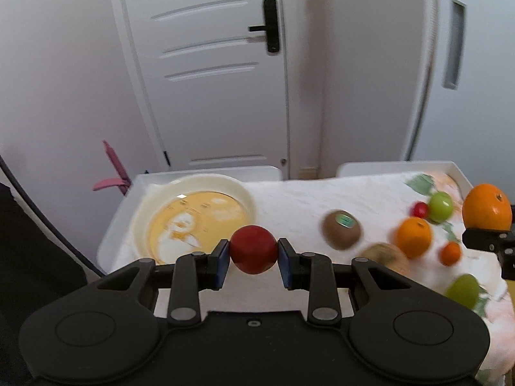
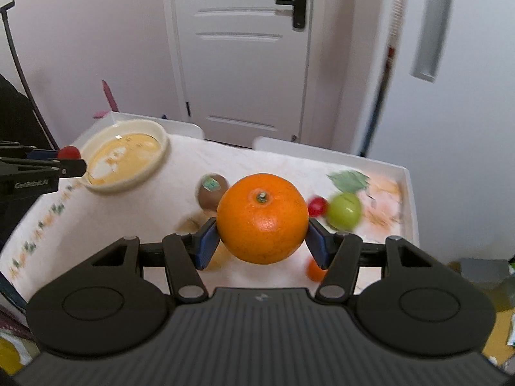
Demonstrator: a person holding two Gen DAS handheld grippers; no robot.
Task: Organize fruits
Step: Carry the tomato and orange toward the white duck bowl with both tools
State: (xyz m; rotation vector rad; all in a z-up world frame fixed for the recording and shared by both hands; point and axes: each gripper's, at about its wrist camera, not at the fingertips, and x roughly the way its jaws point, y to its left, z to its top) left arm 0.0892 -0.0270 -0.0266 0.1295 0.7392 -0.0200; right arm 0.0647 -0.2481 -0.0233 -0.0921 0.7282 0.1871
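My left gripper (image 1: 253,251) is shut on a red round fruit (image 1: 253,249) and holds it above the table, just right of the cream plate (image 1: 196,215). My right gripper (image 2: 262,234) is shut on a large orange (image 2: 262,218), held above the loose fruit; that orange also shows in the left wrist view (image 1: 486,206). On the cloth lie a kiwi with a sticker (image 1: 341,229), a second kiwi (image 1: 384,255), an orange (image 1: 413,237), a small orange (image 1: 450,253), a small red fruit (image 1: 420,209) and two green fruits (image 1: 441,206) (image 1: 463,290). The plate (image 2: 125,157) holds no fruit.
The table is a white tray-edged top (image 2: 408,193) covered by a printed white cloth (image 1: 289,199). A white door (image 1: 209,64) and walls stand behind it. A pink object (image 1: 112,173) sits beyond the table's left corner.
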